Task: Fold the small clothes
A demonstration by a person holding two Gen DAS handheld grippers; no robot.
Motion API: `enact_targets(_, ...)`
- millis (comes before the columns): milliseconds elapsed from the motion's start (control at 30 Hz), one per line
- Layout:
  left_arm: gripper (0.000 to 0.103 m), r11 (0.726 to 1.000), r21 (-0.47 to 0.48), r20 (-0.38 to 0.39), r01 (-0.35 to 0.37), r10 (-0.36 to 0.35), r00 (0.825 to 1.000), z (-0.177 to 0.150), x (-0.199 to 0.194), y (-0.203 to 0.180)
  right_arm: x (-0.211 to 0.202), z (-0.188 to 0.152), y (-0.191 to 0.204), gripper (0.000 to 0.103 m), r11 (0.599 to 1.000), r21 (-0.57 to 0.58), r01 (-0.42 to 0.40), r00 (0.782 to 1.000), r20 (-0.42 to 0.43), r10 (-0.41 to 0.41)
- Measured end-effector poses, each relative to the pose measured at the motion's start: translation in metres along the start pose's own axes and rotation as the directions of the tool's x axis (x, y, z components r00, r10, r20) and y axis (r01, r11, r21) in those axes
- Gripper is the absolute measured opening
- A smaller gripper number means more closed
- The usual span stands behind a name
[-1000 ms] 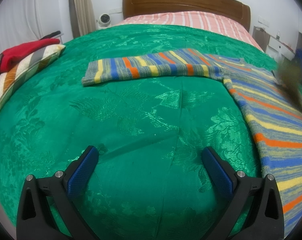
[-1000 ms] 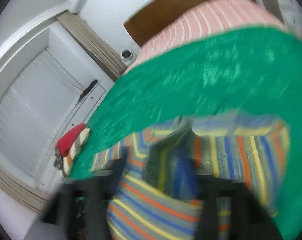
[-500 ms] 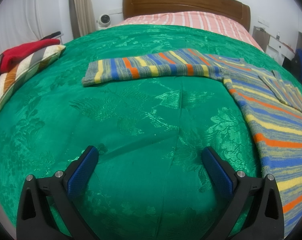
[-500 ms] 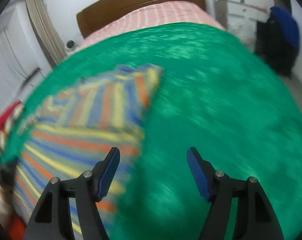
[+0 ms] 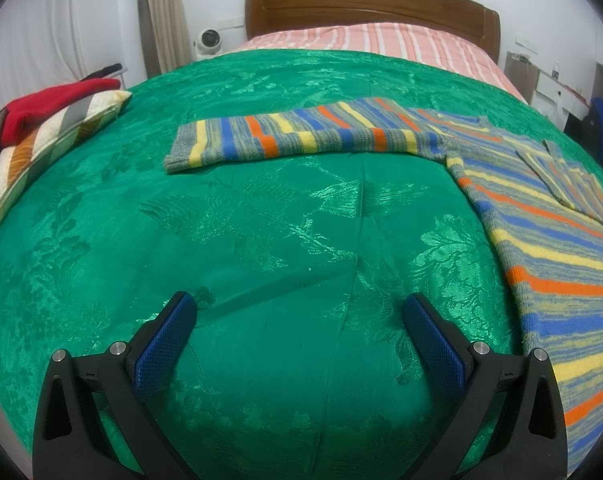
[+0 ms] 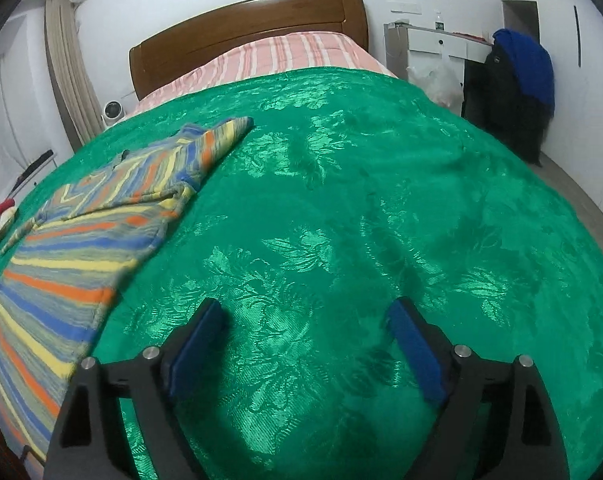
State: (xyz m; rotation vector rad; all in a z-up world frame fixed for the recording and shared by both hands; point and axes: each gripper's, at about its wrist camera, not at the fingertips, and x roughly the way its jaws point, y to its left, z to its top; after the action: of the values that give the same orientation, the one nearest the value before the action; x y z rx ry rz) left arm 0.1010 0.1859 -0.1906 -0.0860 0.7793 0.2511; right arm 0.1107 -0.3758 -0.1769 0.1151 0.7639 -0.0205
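Striped knit sweater [image 5: 541, 240] in blue, orange, yellow flat on green brocade bedspread [image 5: 281, 240], one sleeve folded across its chest, other stretched sideways, left gripper [image 5: 299, 316] wide, empty, right gripper [image 6: 305, 316] just widened, empty

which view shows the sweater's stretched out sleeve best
The left wrist view: the striped sweater's outstretched sleeve lies flat across the green bedspread, seen end to end. The right wrist view shows only the sweater's body and folded-in sleeve at its left edge.
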Motion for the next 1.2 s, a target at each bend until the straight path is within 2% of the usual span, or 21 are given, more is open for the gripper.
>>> enact_targets(1200,0.103,1.0,0.001,-0.002,-0.004,0.004,1.0,-0.0005,-0.0001,-0.0006,0.0024,-0.0062,0.0008,0.086,1.0,0.006,-0.009,1.0,0.007,0.008)
